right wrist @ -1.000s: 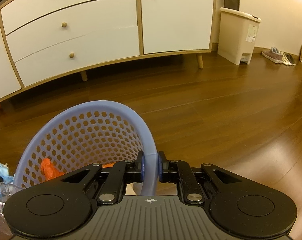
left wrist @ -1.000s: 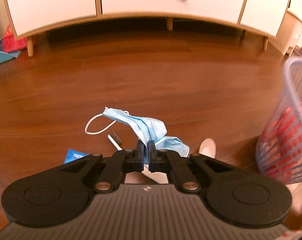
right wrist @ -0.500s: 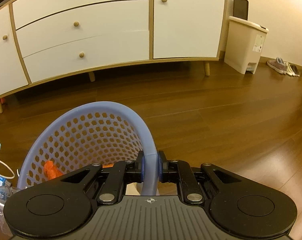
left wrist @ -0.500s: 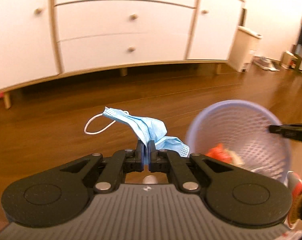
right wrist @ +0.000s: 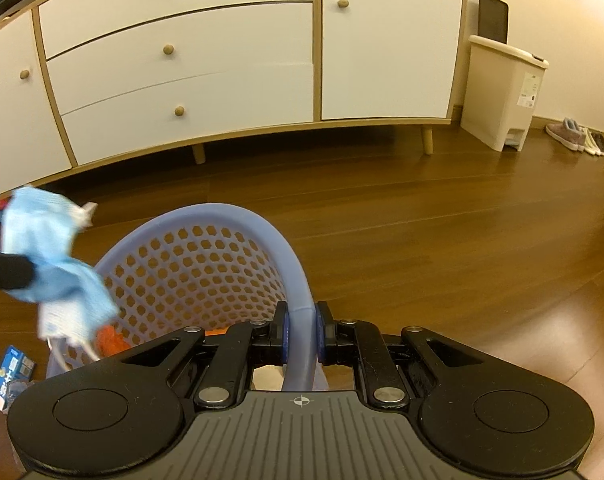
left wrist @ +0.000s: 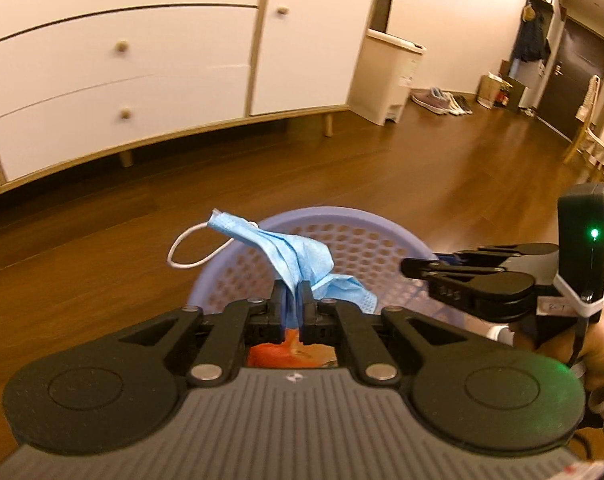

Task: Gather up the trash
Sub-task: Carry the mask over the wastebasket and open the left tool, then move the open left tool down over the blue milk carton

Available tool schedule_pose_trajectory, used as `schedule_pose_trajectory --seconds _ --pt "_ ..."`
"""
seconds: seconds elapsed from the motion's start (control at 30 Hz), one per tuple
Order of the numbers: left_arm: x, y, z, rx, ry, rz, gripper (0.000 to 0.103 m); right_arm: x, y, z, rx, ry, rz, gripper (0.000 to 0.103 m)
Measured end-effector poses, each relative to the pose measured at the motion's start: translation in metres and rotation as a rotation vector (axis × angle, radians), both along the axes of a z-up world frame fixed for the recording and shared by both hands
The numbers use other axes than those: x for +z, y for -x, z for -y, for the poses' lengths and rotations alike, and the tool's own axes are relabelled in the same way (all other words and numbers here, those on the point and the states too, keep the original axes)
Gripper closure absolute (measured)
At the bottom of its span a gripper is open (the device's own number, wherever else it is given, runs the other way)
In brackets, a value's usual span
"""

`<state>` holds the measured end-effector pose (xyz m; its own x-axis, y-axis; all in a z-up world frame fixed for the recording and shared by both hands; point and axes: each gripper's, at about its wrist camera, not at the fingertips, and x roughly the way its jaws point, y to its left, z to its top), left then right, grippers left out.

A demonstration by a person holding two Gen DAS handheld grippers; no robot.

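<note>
Jaws now carry mask [left wrist: 298, 258] over basket [left wrist: 365, 236].

Left wrist view: close above the basket [left wrist: 343, 232], facing the sideboard [left wrist: 142, 60] and hallway. Right wrist view: at the basket [right wrist: 230, 216] rim, facing the sideboard [right wrist: 222, 60]. Both share basket, sideboard and pedal bin [right wrist: 501, 92].
</note>
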<state>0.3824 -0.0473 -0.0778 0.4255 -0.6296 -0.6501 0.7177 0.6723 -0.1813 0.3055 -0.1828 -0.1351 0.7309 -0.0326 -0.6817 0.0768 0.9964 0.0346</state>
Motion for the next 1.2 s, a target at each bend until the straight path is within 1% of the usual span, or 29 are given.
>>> schedule_pose_trajectory --seconds 0.03,0.07,0.1,0.17,0.23,0.43,0.63,0.67,0.7,0.73,0.8,1.0,1.1,1.2 --pt "-0.001 0.001 0.002 -0.014 0.004 -0.007 0.094 0.000 0.000 0.000 0.001 -0.001 0.000 0.094" --pt "-0.002 0.003 0.005 -0.025 0.006 -0.009 0.093 -0.001 0.001 0.000 0.001 -0.003 0.000 0.094" --pt "-0.002 0.005 0.008 -0.037 0.004 -0.010 0.087 -0.001 0.000 0.000 0.000 -0.004 -0.001 0.094" --pt "-0.003 0.008 0.011 -0.050 -0.002 -0.002 0.085 -0.001 0.001 0.000 0.000 -0.004 -0.001 0.094" --pt "-0.004 0.009 0.007 -0.049 -0.008 0.002 0.080 -0.002 0.002 0.000 0.000 -0.004 -0.001 0.094" --pt "-0.006 0.004 -0.015 0.006 -0.026 -0.001 0.078 -0.002 0.003 -0.002 -0.002 -0.003 -0.003 0.094" --pt "-0.002 -0.003 -0.048 0.070 -0.043 0.006 0.077 -0.001 0.003 -0.001 -0.007 0.000 -0.007 0.094" --pt "-0.001 -0.004 -0.056 0.081 -0.046 0.009 0.076 -0.002 0.003 -0.001 -0.008 0.001 -0.007 0.094" --pt "0.001 -0.004 -0.063 0.093 -0.051 0.013 0.072 -0.002 0.004 -0.001 -0.008 0.001 -0.008 0.094" --pt "0.002 -0.005 -0.072 0.110 -0.058 0.020 0.068 -0.002 0.005 -0.001 -0.009 0.001 -0.008 0.094" --pt "0.003 -0.010 -0.092 0.150 -0.076 0.037 0.065 -0.002 0.006 -0.001 -0.008 0.004 -0.007 0.094" --pt "-0.014 -0.029 -0.168 0.349 -0.150 0.023 0.064 -0.002 0.006 0.002 -0.022 0.000 -0.016 0.094" --pt "-0.026 -0.034 -0.197 0.419 -0.204 0.025 0.061 -0.003 0.007 0.001 -0.022 0.009 -0.018 0.094" --pt "-0.044 -0.038 -0.217 0.475 -0.241 -0.006 0.060 -0.003 0.008 0.003 -0.026 0.003 -0.020 0.094"
